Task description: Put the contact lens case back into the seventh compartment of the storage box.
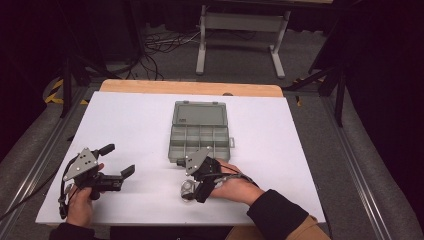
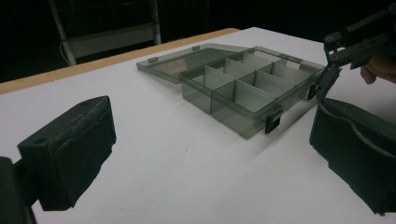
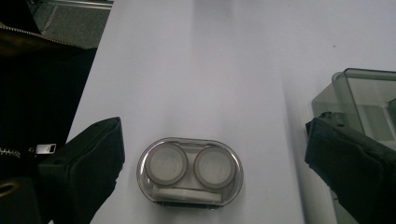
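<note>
Near the front edge of the white rectangular table [image 1: 125, 125], your right gripper [image 1: 191, 186] points down at a small clear oval plastic case with two round wells [image 3: 190, 171], and its jaws stand spread, one on each side of the case with white surface showing between pad and case on both sides. That case lies flat, close to the front edge and just in front of the smoky-grey translucent plastic compartment box [image 1: 199, 142]. One corner of the box appears beside the right jaw in the right gripper view, so room is tight on that side.

Your left gripper [image 1: 117, 165] hangs released over bare table at the left, jaws wide apart and holding nothing. Open white surface runs from it to the box, and from the box out to the right edge. A strip of pale wooden board [image 1: 190, 88] shows along the far edge.

Count one box, lid folded flat behind it, and one oval case. I can make out six compartments in the left gripper view, though the far ones are partly hidden. Two dark latches sit on the box's front wall. A small dark label sits on the lid, too small to read. Beyond the table stands one white metal frame [image 1: 242, 30] on the floor, among loose black cables [image 1: 160, 45].
</note>
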The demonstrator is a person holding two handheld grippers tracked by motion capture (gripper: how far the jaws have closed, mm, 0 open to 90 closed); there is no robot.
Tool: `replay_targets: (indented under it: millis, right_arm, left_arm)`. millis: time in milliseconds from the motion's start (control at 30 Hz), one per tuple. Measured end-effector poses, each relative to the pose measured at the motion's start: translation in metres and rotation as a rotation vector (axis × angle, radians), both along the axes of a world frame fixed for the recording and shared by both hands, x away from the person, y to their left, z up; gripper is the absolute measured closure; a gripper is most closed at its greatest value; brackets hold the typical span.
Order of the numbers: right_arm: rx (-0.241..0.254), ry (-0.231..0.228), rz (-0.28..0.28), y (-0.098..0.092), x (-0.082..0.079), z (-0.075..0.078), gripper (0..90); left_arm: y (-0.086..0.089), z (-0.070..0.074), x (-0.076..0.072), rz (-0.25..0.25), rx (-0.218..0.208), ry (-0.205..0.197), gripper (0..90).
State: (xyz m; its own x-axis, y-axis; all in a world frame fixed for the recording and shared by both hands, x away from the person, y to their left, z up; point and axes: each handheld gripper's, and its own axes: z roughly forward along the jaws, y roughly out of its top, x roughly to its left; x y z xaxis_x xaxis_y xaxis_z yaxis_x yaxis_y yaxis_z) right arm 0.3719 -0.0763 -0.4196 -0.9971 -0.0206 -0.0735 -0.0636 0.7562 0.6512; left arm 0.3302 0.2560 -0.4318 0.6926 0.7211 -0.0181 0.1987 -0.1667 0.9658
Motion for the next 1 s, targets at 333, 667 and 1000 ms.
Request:
replay_targets:
  millis: [333, 667, 1000]
  right_arm:
    - [-0.064, 0.021, 0.015, 0.002, -0.002, -0.007, 7.2]
    - [-0.113, 0.046, 0.035, 0.003, -0.002, -0.012, 8.8]
    - [-0.153, 0.072, 0.043, 0.005, -0.002, -0.017, 11.1]
  left_arm:
    - [0.0, 0.0, 0.0, 0.001, -0.002, 0.001, 1.3]
    - [0.001, 0.0, 0.0, 0.001, -0.004, 0.002, 1.3]
    - [0.001, 0.0, 0.0, -0.001, -0.001, 0.004, 1.3]
